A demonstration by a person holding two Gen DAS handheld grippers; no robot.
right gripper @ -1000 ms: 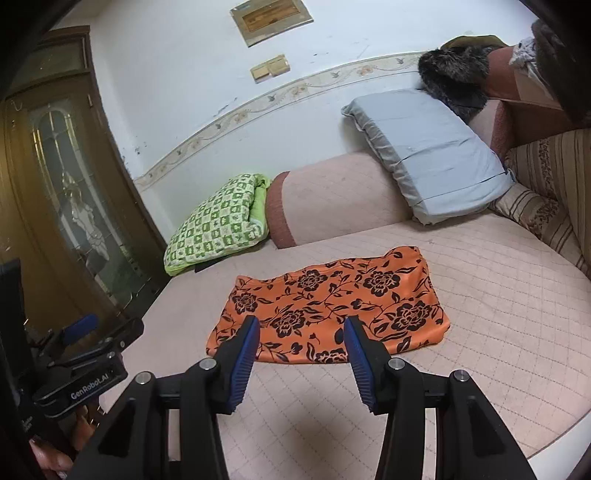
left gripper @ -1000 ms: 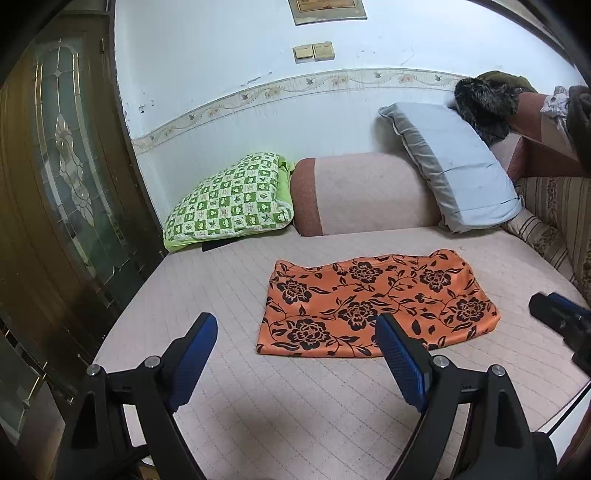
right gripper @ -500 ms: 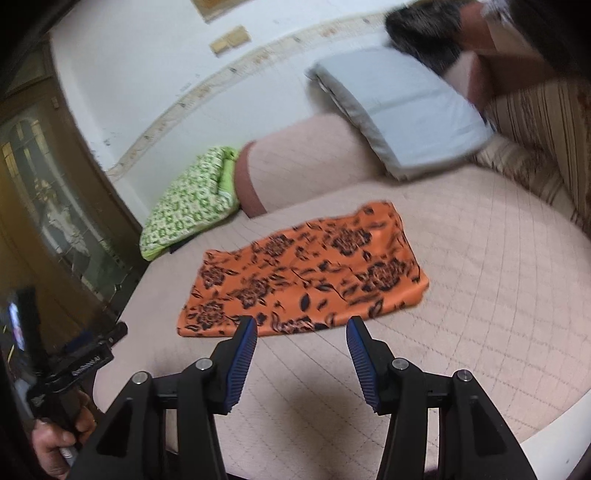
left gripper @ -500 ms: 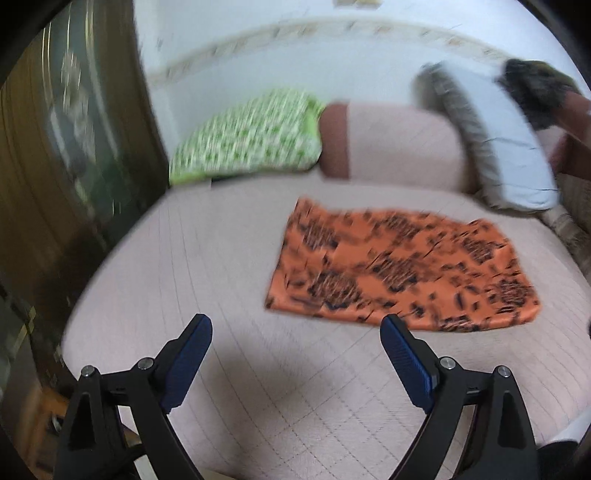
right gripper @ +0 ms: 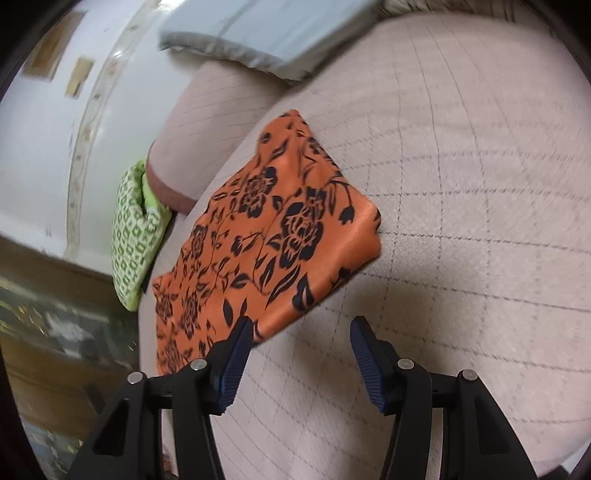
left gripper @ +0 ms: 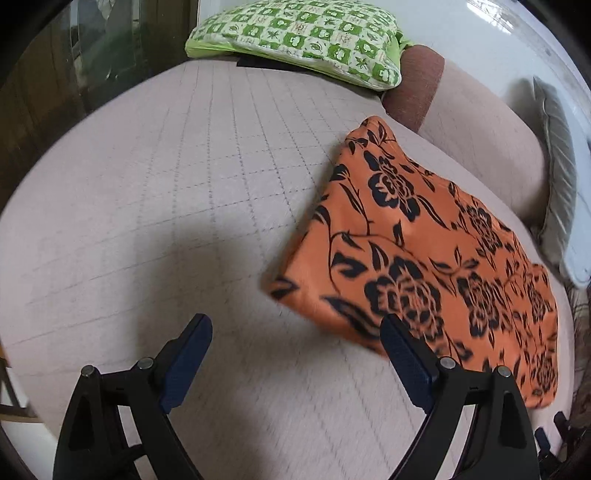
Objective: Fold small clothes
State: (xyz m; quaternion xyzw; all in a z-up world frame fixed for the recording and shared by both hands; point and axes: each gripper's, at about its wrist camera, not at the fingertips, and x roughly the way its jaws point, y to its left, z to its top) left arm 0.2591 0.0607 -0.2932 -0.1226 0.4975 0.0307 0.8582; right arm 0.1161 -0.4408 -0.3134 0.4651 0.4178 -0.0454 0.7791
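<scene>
While both grippers are hanging open and empty above the bed [left gripper: 155, 177], the orange cloth [left gripper: 424, 251] is lying flat, stretching crosswise between the left gripper [left gripper: 295, 345] and right gripper [right gripper: 301, 341], one end nearing each.

An orange cloth printed with black roses and leaves [left gripper: 436, 258] [right gripper: 273, 236] lies on a pale pink quilted mattress stitched in a grey grid [left gripper: 184, 184] [right gripper: 461, 221]. A green-and-cream checked pillow with leaf motifs [left gripper: 306, 33] [right gripper: 135, 236] has a lime edge. The bolster [left gripper: 480, 122] is pink with a reddish-brown end; another pillow [right gripper: 258, 33] is grey-blue. The wall [right gripper: 40, 129] is white.
</scene>
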